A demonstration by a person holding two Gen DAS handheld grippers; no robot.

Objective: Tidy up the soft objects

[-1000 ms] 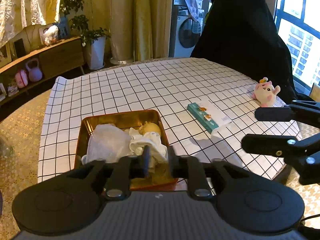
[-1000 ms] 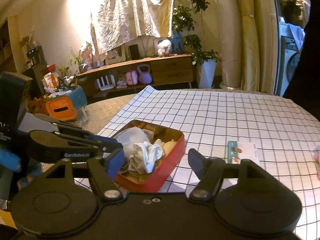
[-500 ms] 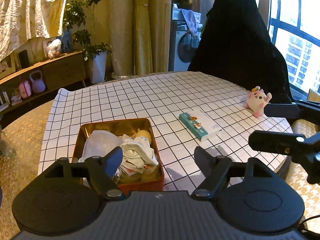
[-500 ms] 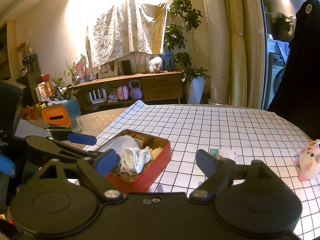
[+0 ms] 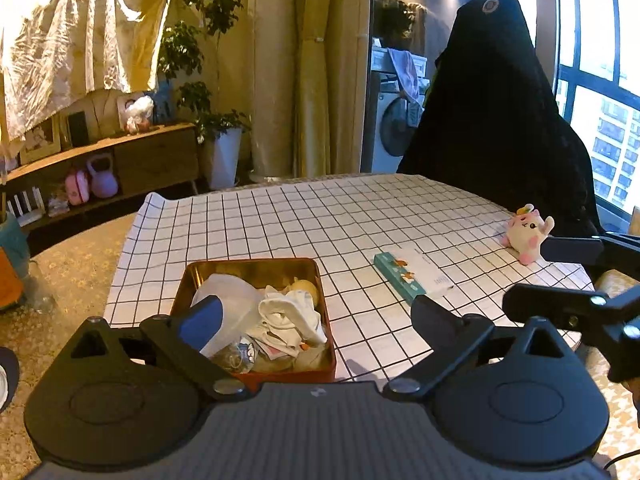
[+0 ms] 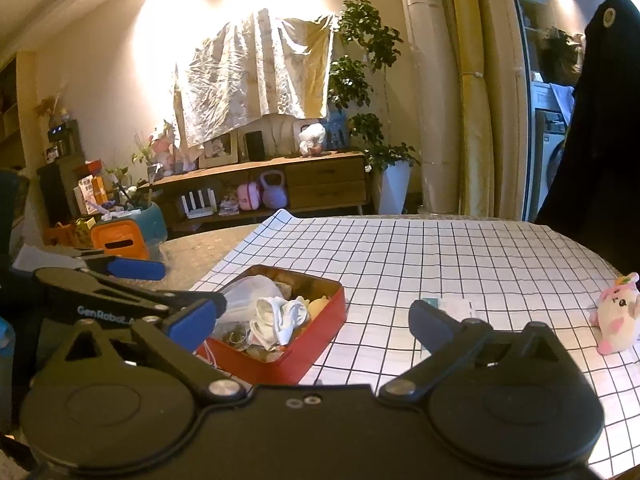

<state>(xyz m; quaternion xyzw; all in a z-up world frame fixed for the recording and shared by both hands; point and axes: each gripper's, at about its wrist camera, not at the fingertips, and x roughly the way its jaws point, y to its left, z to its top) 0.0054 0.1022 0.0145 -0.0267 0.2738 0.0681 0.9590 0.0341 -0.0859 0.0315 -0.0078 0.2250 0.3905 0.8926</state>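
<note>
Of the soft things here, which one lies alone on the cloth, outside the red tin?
The small pink-and-white plush toy. It sits alone on the checked tablecloth, while the white crumpled cloth lies inside the red metal tin.

The left gripper's finger (image 5: 204,326) hides part of the tin (image 5: 256,268). The tissue pack's (image 6: 452,305) print is too small to read; the plush's (image 6: 618,316) right side is cut off.

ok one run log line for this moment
left gripper: just opened, empty | right gripper: just opened, empty | tin: holds cloths | plush toy: on tablecloth | tissue pack: on tablecloth
</note>
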